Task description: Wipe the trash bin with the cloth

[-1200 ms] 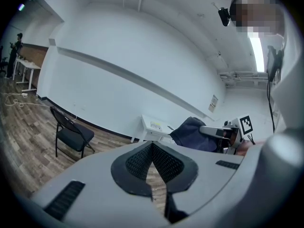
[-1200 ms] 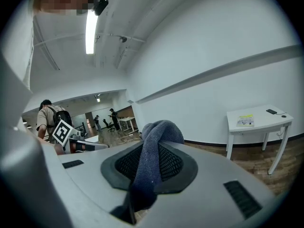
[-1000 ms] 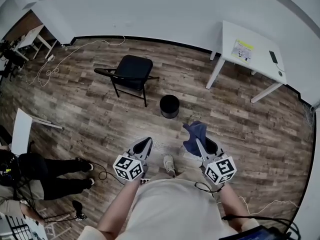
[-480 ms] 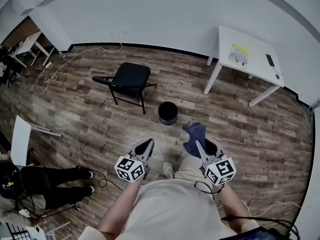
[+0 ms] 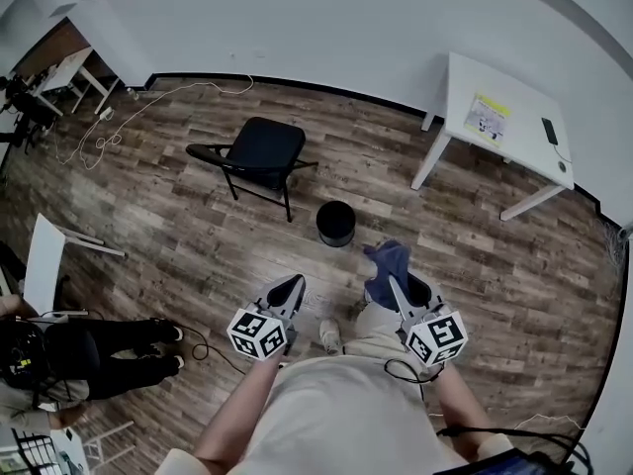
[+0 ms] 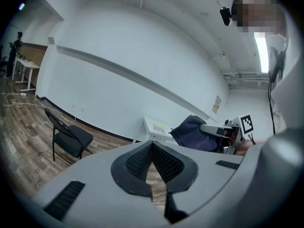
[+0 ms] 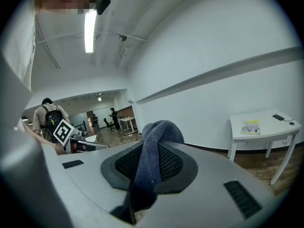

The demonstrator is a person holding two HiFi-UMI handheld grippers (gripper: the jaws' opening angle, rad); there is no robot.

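A small black round trash bin (image 5: 335, 223) stands on the wood floor, ahead of both grippers. My right gripper (image 5: 395, 287) is shut on a blue cloth (image 5: 388, 268), which bunches above the jaws and hangs between them in the right gripper view (image 7: 154, 163). The left gripper (image 5: 292, 285) is shut with nothing in it; its pads meet in the left gripper view (image 6: 152, 163). From the left gripper view the cloth (image 6: 192, 137) and the right gripper show at the right. Both grippers are held at waist height, short of the bin.
A black folding chair (image 5: 255, 151) stands left of the bin. A white table (image 5: 499, 117) with a paper and a phone is at the back right. A seated person (image 5: 69, 349) is at the left, with cables on the floor nearby. A white wall runs behind.
The view has shifted slightly as I step; the bin sits a little nearer the grippers than a second ago. Both grippers keep their pose, with the cloth still held.
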